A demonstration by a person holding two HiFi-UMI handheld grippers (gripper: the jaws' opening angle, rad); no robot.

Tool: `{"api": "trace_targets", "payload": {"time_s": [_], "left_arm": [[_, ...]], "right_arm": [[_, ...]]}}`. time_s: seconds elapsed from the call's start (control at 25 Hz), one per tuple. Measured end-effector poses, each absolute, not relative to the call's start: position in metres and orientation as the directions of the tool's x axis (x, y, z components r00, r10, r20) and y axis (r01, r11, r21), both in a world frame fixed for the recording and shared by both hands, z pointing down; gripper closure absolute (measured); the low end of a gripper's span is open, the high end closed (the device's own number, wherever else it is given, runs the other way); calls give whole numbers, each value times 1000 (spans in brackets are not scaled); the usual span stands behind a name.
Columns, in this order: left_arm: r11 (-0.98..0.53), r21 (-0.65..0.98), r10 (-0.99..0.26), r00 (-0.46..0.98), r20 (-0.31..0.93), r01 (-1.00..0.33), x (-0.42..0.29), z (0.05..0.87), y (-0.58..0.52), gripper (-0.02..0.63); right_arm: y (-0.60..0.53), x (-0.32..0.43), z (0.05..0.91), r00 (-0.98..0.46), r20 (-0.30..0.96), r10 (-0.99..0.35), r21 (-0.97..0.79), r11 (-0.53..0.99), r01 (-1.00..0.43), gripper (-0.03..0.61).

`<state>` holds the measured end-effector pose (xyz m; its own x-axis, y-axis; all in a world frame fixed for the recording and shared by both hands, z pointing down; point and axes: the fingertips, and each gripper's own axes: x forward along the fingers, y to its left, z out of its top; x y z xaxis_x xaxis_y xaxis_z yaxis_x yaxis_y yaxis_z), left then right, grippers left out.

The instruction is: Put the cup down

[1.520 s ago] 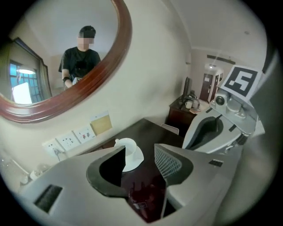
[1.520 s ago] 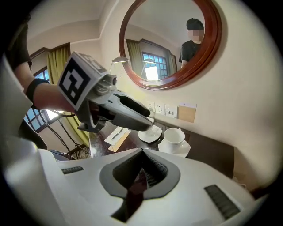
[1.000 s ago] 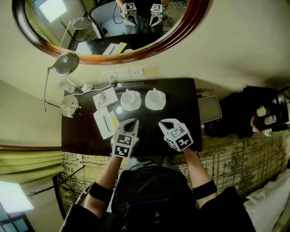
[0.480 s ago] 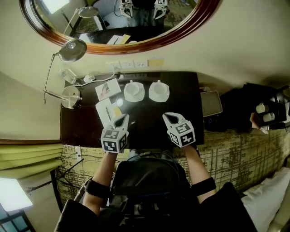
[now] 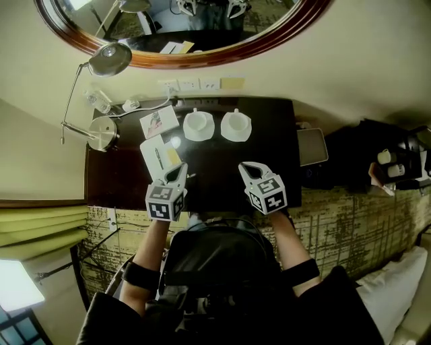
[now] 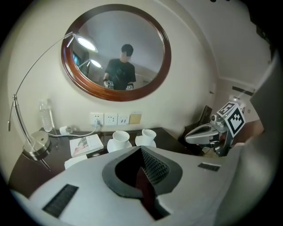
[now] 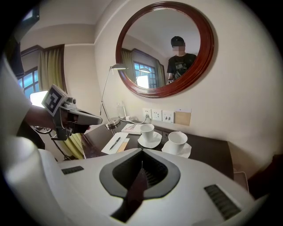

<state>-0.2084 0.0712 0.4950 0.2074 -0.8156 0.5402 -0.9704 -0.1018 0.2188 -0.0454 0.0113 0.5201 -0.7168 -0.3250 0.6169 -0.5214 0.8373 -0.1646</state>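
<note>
The dark wooden desk (image 5: 219, 151) stands against the wall under a big oval mirror (image 5: 195, 20), with a chrome desk lamp (image 5: 101, 132) at its left end. Over its near edge the person holds out both tools. The left gripper (image 5: 182, 170) and the right gripper (image 5: 246, 168) both point down and forward toward the wall. Each has its jaws pressed together with nothing between them, so neither has hold of a cup. A white notepad (image 5: 152, 156) lies just beside the left gripper's tip. Across the desk, close to the wall, two white cups stand upright, each on its own saucer and side by side. The left-hand cup (image 5: 197, 122) lies ahead of the left gripper and a little to its right. The right-hand cup (image 5: 235, 122) is almost straight ahead of the right gripper, a shade to its left. Both cups are well apart from the jaws, with bare desk between, and neither hand looks plainly nearer to its cup. The cups' long axes run straight up (the handles are too small to read with any confidence from here). As I see it, both cups already sit down on the desk, so any further move would start with a reach forward toward the wall. A pen (image 5: 158, 160) rests on the notepad, clear of that path
</note>
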Motion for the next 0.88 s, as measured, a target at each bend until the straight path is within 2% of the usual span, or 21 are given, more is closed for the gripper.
{"api": "trace_targets", "payload": {"time_s": [0.48, 0.64, 0.68, 0.8, 0.84, 0.88], "left_arm": [[-105, 235, -829, 215, 516, -966, -199, 490, 75, 614], [-114, 232, -817, 225, 531, -966, -195, 495, 77, 614], [-116, 230, -814, 226, 535, -966, -194, 496, 77, 614], [-120, 222, -803, 226, 551, -968, -190, 502, 74, 614], [-121, 219, -801, 225, 554, -968, -188, 504, 72, 614], [-122, 214, -800, 224, 556, -969, -186, 505, 70, 614]], "right_arm": [[21, -39, 528, -713, 623, -323, -180, 827, -532, 572], [13, -39, 546, -687, 633, -357, -173, 800, -575, 541], [9, -40, 551, -682, 632, -369, -173, 790, -588, 524], [-7, -44, 564, -673, 620, -402, -179, 763, -621, 371], [-13, -45, 570, -667, 619, -414, -181, 752, -634, 337], [-18, -45, 578, -659, 621, -424, -183, 739, -648, 330]]}}
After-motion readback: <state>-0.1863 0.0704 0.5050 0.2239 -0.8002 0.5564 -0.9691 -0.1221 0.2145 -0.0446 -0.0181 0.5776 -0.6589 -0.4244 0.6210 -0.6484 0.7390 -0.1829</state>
